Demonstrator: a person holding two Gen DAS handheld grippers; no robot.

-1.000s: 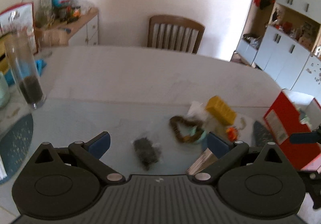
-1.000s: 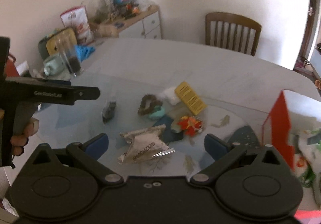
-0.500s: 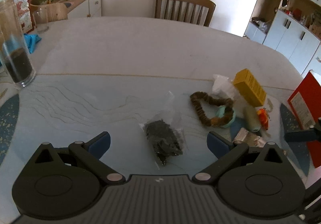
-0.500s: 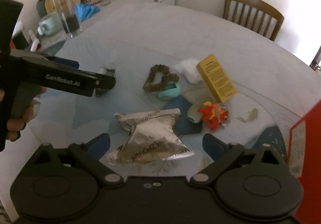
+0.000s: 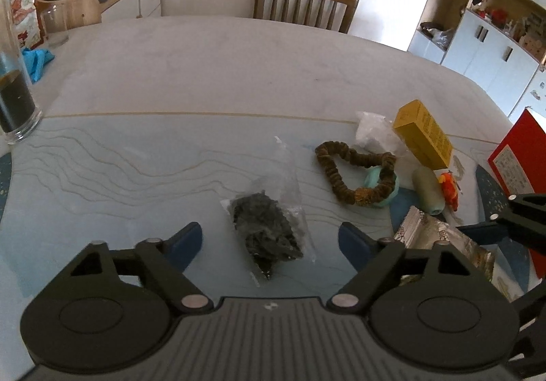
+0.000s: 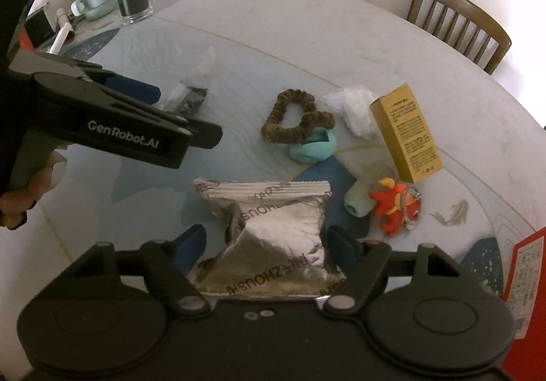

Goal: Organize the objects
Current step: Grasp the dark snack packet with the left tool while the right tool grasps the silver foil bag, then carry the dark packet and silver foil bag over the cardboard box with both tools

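Glass (image 5: 15, 87) with a dark layer at its bottom stands at the table's (image 5: 218, 60) far left edge. Right of it the left gripper (image 5: 269, 239) hangs over a clear bag (image 5: 264, 227) of dark bits lying flat on the glass top; its jaws are closing, one on each side of the bag, pads not yet touching it. Next comes a brown scrunchie (image 5: 355, 173) resting partly on a teal lump (image 5: 380, 186), then a yellow box (image 5: 423, 138), a green roll (image 5: 428, 195) and an orange toy (image 5: 450, 188). The right gripper (image 6: 266, 243) is closing around a foil pouch (image 6: 273, 237); the pads sit just beside its edges, contact unclear. A red box (image 5: 515, 159) stands at the far right
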